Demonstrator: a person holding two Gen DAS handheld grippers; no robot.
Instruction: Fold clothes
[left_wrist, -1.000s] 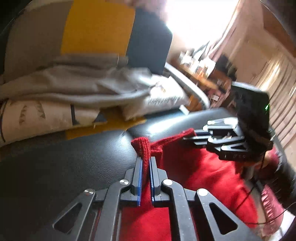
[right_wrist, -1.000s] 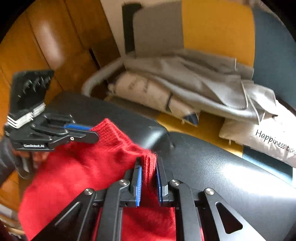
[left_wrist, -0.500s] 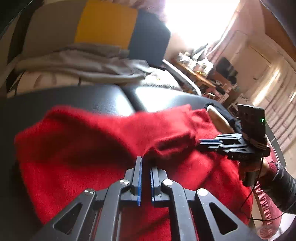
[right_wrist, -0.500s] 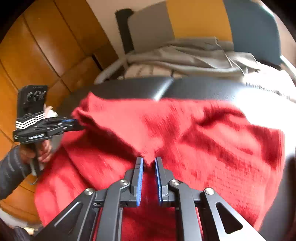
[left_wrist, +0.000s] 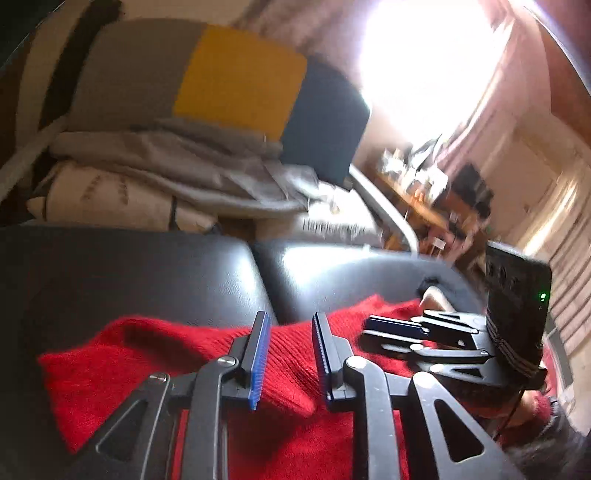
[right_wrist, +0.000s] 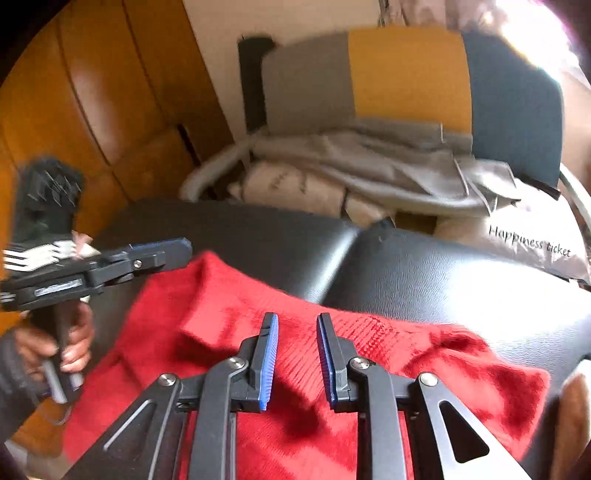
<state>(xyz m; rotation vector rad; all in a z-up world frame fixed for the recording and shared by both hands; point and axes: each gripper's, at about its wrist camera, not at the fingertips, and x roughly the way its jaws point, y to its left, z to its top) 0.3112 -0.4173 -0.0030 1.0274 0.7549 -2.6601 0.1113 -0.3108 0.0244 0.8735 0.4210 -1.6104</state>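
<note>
A red knit sweater (left_wrist: 147, 369) lies spread on the black leather seat (left_wrist: 147, 273). My left gripper (left_wrist: 288, 350) hovers over its far edge. Its jaws are opening, the blue pads stand apart, and the knit lies under the gap without being pinched. In the right wrist view the same holds for my right gripper (right_wrist: 295, 354) over the sweater (right_wrist: 221, 295): jaws opening, nothing pressed between the pads. The right gripper (left_wrist: 373, 330) appears side-on at the right of the left wrist view. The left gripper (right_wrist: 173, 253) shows at the left of the right wrist view, held by a hand (right_wrist: 77, 332).
Behind the seat (right_wrist: 443, 280) a grey, yellow and navy cushion (left_wrist: 240, 81) leans upright, with a crumpled grey garment (left_wrist: 184, 166) and a white printed pillow (right_wrist: 528, 243) in front of it. Wooden cabinet doors (right_wrist: 74, 110) stand at the left. A cluttered table (left_wrist: 417, 184) is far right.
A second ago both grippers were shut on the sweater's edge. They laid it over the seat, drew back towards me and their jaws have parted, letting the knit go.
</note>
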